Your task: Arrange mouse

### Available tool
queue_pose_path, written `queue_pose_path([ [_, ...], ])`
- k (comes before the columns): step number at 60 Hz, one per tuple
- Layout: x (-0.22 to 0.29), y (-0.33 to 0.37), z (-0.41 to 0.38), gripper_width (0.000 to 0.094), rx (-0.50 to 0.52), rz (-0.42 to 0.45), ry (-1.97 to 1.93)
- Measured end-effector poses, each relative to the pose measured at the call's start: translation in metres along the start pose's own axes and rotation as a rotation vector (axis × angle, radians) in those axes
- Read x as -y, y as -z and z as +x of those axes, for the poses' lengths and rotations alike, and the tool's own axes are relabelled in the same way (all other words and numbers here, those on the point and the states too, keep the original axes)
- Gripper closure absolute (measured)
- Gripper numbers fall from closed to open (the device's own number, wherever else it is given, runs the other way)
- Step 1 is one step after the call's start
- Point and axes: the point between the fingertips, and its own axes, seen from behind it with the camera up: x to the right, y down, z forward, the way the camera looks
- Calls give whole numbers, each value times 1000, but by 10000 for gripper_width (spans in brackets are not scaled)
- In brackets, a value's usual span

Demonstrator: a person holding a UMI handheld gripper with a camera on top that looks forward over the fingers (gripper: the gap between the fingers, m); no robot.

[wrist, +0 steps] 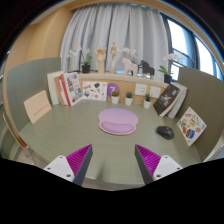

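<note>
Pink pad (pixel 118 121) sits mid-desk (pixel 60 140), awaiting the black mouse (pixel 165 132) off to its right; my tool (pixel 113 162) hangs released, holding nothing, lined up.

Lighting: daylight from a window (pixel 196 52) at far right, its panes glaring white; pale curtains (pixel 112 28) at the far wall softly lit; left wall warmer and dimmer. Shadows: faint and diffuse on the green table (pixel 75 128); a small soft one beneath the pink round object (pixel 118 121). Distortion: strong wide-angle bowing, shelf and walls curving toward the borders. Focus: moderate at centre; far items small and indistinct; near magenta pads (pixel 79 159) slightly soft.
</note>
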Motion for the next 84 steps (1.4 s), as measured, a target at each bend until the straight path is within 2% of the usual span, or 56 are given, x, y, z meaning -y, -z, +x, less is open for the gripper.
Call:
queue_pose_path([
  [13, -46, -38, 133, 82, -145, -81, -58],
  [23, -57, -77, 217, 84, -194, -130, -70],
  [35, -55, -135, 273, 83, -174, -177, -56],
  [50, -24, -199, 297, 98, -91, -173, -73],
  [61, -10, -230, 305, 222, -59, -184, -103],
  [67, -7, -238, 311, 341, -72, -196, -132],
  [69, -6, -239, 313, 421, -81, -197, -136],
  [84, -7, -240, 316, 530, -144, -205, -169],
])
